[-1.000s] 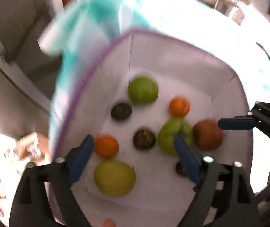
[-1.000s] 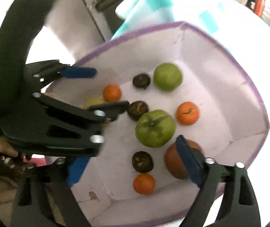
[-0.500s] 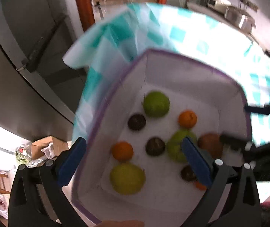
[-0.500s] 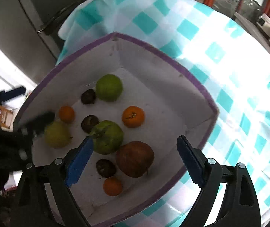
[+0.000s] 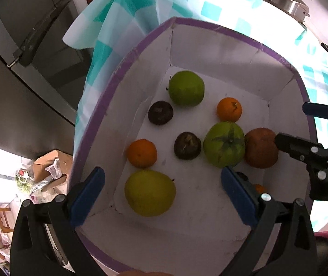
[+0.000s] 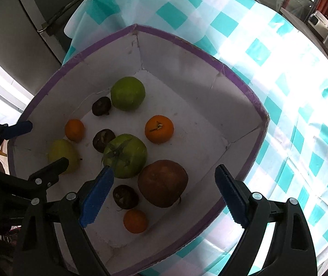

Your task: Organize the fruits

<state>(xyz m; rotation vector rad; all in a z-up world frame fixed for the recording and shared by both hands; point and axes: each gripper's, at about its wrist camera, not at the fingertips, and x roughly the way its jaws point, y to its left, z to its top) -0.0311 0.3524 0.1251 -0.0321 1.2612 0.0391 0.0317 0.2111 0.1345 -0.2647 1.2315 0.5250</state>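
Observation:
A white box with a purple rim [image 5: 108,87] [image 6: 240,82] holds several fruits. In it lie a green apple [image 5: 186,88] [image 6: 128,93], a green tomato [image 5: 224,147] [image 6: 125,155], a red-brown apple [image 5: 260,147] [image 6: 163,183], a yellow apple [image 5: 149,192] [image 6: 61,154], oranges [image 5: 229,109] [image 6: 159,129] and dark round fruits [image 5: 160,112] [image 6: 125,196]. My left gripper [image 5: 161,195] is open and empty above the box's near-left end. My right gripper [image 6: 164,191] is open and empty above the red-brown apple. It also shows in the left wrist view [image 5: 302,126].
The box sits on a table with a teal and white checked cloth [image 6: 279,69] near its corner. A grey fridge [image 5: 21,57] stands beyond the table's edge. A metal pot [image 5: 288,7] stands at the far end. Clutter lies on the floor [image 5: 46,172].
Both grippers have risen and drawn back from the box, so more of the table shows. The grippers have moved apart. The fruits have not moved.

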